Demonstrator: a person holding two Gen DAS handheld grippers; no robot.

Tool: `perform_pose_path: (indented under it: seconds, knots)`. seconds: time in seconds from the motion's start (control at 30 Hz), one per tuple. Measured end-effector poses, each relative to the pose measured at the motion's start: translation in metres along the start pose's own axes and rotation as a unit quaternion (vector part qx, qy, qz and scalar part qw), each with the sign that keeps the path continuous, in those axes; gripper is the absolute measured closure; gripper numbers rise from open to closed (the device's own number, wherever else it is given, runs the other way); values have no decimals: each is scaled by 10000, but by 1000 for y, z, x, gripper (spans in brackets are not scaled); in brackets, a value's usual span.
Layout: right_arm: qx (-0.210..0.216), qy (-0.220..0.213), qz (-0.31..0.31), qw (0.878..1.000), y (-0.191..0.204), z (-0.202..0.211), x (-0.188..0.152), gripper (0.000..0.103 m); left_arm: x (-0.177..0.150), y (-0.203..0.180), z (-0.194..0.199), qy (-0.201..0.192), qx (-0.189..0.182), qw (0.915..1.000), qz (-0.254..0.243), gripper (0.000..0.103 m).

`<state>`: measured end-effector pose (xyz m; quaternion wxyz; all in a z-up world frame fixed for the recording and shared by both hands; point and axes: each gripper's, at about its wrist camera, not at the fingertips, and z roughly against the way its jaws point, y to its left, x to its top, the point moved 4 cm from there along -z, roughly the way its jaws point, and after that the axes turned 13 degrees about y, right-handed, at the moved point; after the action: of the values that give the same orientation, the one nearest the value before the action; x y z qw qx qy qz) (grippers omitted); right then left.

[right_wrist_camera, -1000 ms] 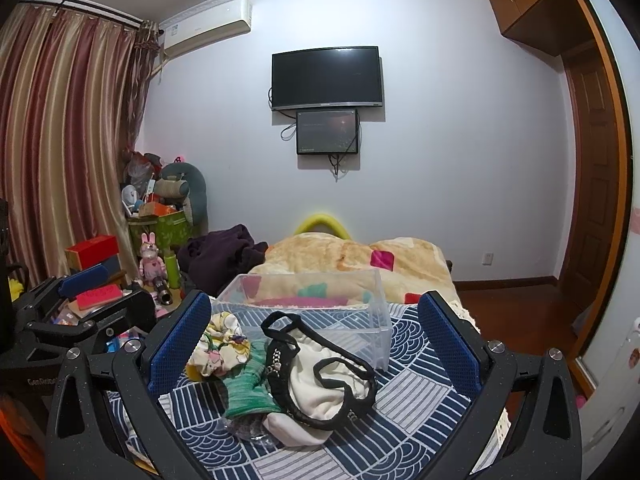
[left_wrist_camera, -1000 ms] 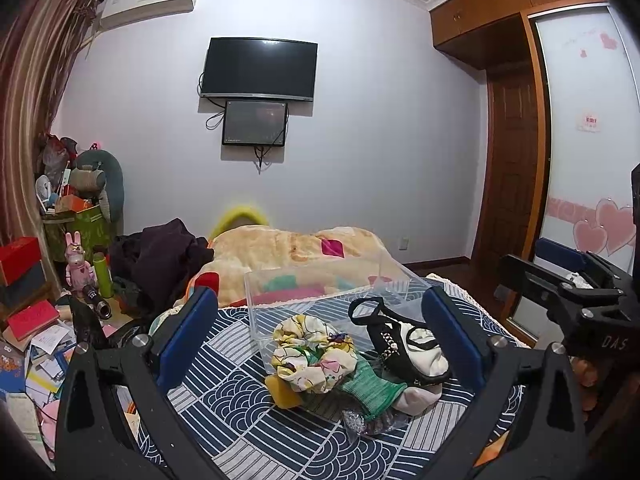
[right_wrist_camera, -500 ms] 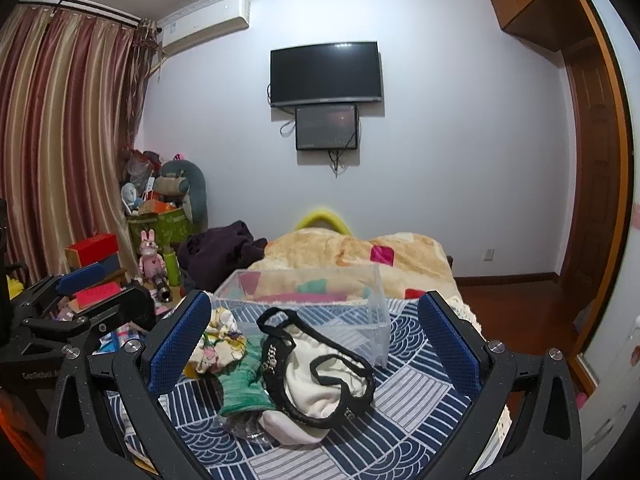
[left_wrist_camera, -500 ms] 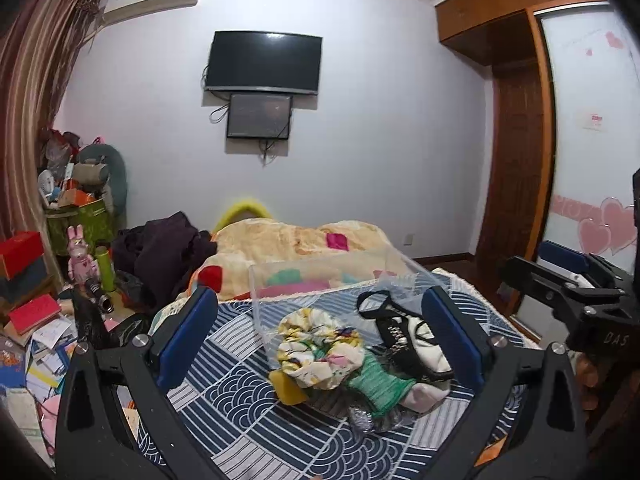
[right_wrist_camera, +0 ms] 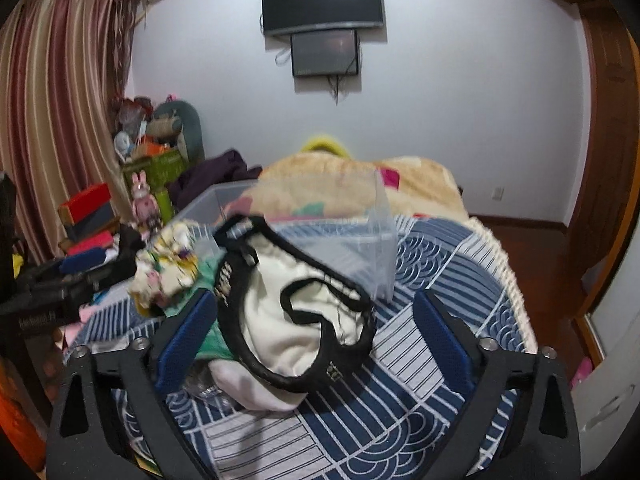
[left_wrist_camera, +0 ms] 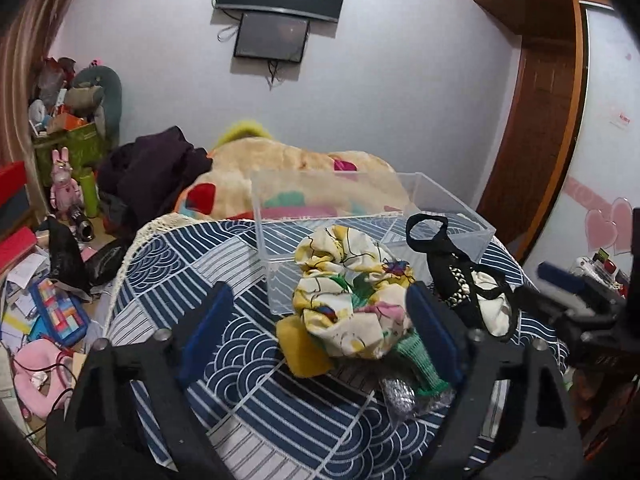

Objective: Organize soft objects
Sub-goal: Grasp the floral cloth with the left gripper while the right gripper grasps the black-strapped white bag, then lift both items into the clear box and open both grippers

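A pile of soft things lies on the blue patterned cloth (left_wrist_camera: pixel 224 264). A floral scrunchie (left_wrist_camera: pixel 348 304) sits on top, with a yellow sponge (left_wrist_camera: pixel 302 346) and a green knit piece (left_wrist_camera: pixel 420 364) under it. A white pouch with black straps (right_wrist_camera: pixel 296 320) lies to the right; it also shows in the left wrist view (left_wrist_camera: pixel 480 300). An empty clear plastic box (left_wrist_camera: pixel 360 220) stands behind the pile. My left gripper (left_wrist_camera: pixel 320 332) is open, its jaws on either side of the scrunchie. My right gripper (right_wrist_camera: pixel 312 340) is open around the white pouch.
A beige blanket (left_wrist_camera: pixel 296 168) and dark clothes (left_wrist_camera: pixel 152 168) lie behind the box. Clutter, boxes and a pink rabbit toy (left_wrist_camera: pixel 62 184) fill the floor at left. A wooden door (left_wrist_camera: pixel 532 120) stands at right. A TV (right_wrist_camera: pixel 324 0) hangs on the wall.
Both grippers have moved forward and down toward the pile. The scrunchie now lies between the left jaws and the white pouch between the right jaws. Both stay open.
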<state>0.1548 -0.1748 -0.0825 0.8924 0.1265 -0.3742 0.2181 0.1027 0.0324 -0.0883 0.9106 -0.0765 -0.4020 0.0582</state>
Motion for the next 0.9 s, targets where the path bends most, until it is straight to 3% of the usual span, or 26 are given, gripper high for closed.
perform_pose_path:
  seconds: [0.17, 0.23, 0.33, 0.4, 0.53, 0.7, 0.9]
  knots:
    - [92, 279, -32, 9996, 0, -18, -5, 16, 13, -3, -15, -4, 25, 9999, -146, 28]
    - [68, 381, -78, 9992, -3, -23, -5, 22, 15, -2, -24, 59, 26, 9999, -121, 39]
    - [197, 507, -230, 9983, -9, -29, -6, 30, 11, 2, -30, 107, 4, 9999, -40, 46]
    - [370, 596, -363, 9969, -12, -30, -8, 45, 8, 3, -36, 225, -97, 9997, -15, 54]
    - [390, 519, -434, 9969, -15, -24, -11, 60, 2, 4, -41, 371, -253, 9990, 31, 76]
    - [216, 307, -391, 9985, -16, -12, -10, 92, 1, -7, -24, 100, -110, 9997, -196, 81]
    - [196, 4, -464, 9987, -23, 5, -4, 92, 8, -15, 0, -262, -69, 9990, -343, 83]
